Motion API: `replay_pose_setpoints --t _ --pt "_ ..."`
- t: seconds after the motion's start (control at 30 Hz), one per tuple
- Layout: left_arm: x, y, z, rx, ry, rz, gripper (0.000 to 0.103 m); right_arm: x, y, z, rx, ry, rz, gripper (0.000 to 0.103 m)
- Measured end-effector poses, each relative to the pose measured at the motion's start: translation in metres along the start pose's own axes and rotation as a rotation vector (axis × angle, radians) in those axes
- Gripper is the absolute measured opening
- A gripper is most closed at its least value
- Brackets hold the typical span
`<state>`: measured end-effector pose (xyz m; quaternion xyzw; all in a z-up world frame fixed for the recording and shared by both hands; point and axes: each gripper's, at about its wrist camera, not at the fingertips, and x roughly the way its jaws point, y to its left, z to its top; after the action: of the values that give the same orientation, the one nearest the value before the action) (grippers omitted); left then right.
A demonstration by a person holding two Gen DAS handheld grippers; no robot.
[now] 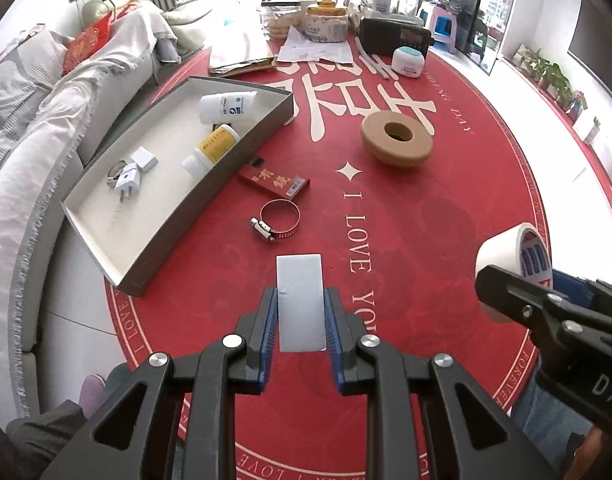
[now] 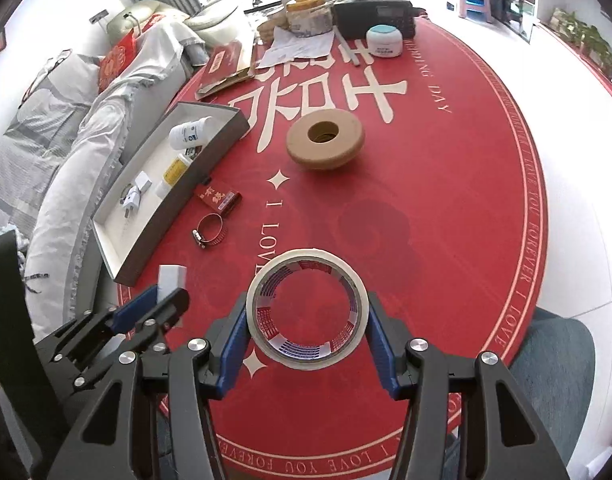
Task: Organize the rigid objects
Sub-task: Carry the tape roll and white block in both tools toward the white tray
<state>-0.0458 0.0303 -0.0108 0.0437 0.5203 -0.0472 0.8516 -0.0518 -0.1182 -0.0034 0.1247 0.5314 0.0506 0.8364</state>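
The tape roll [image 2: 308, 312] sits between the jaws of the right gripper [image 2: 306, 332], whose blue pads press on its two sides; it hangs over the near part of the red cloth [image 2: 446, 200] that covers the tabletop. The left gripper [image 1: 301, 312] has its jaws narrow, clamped on a flat grey-white block [image 1: 300, 304], which is held up above the cloth near its near-left edge. In the right view that block [image 2: 170, 278] shows just left of the roll, apart from it.

A grey tray [image 1: 233, 172] lies along the left edge (partly overhanging the cloth). It holds two white bottles [image 1: 225, 107], one with a yellow label, a white plug [image 1: 129, 179] and a small white cube [image 1: 144, 159]. Just beside the tray's right wall lies a red box [image 1: 273, 180], and nearer still a metal hose clamp [image 1: 279, 220]. A tan ring [image 1: 397, 138] rests well apart, toward the middle. At the far edge stand jars, papers and a white pot [image 1: 406, 62].
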Motion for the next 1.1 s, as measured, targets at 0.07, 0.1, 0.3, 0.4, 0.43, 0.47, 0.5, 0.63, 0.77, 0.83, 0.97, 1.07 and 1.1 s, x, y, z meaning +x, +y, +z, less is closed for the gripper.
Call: replay_pose_setpoints --t 0.07,0.1,0.3,0.4,0.43,0.47,0.5,0.63,0.77,0.83,0.97,1.07,1.1 --pt "-0.004 0.001 -0.003 -0.005 -0.003 -0.004 0.025 -0.002 0.000 -0.004 0.003 0.001 -0.003 0.055" --pt "-0.004 0.001 -0.004 -0.003 -0.005 -0.001 0.025 -0.003 0.000 -0.005 0.004 0.001 -0.004 0.055" --pt "-0.010 0.003 -0.006 -0.015 -0.021 0.003 0.025 -0.004 0.005 -0.011 -0.013 0.009 -0.014 0.055" --pt "-0.012 0.005 -0.007 -0.022 -0.028 0.004 0.025 -0.004 0.006 -0.013 -0.018 0.010 -0.017 0.055" --pt "-0.012 0.005 -0.007 -0.023 -0.028 0.003 0.025 -0.004 0.006 -0.013 -0.019 0.011 -0.017 0.055" --pt "-0.012 0.005 -0.007 -0.024 -0.028 0.002 0.025 -0.004 0.006 -0.014 -0.020 0.012 -0.018 0.055" --pt "-0.012 0.006 -0.007 -0.025 -0.028 0.002 0.025 -0.004 0.006 -0.014 -0.021 0.014 -0.019 0.055" --pt "-0.013 0.006 -0.008 -0.026 -0.028 0.001 0.025 -0.002 0.007 -0.014 -0.025 0.021 -0.026 0.055" --pt "-0.012 0.007 -0.008 -0.031 -0.025 0.001 0.025 0.000 0.010 -0.014 -0.036 0.028 -0.035 0.055" --pt "-0.010 0.007 -0.009 -0.035 -0.022 0.000 0.025 0.002 0.012 -0.013 -0.050 0.029 -0.044 0.055" --pt "-0.007 0.010 -0.009 -0.046 -0.017 0.000 0.025 0.004 0.018 -0.011 -0.079 0.027 -0.069 0.055" --pt "-0.006 0.013 -0.009 -0.054 -0.016 -0.002 0.025 0.005 0.023 -0.008 -0.100 0.021 -0.084 0.055" --pt "-0.006 0.014 -0.009 -0.056 -0.015 -0.001 0.025 0.006 0.025 -0.007 -0.109 0.019 -0.087 0.055"
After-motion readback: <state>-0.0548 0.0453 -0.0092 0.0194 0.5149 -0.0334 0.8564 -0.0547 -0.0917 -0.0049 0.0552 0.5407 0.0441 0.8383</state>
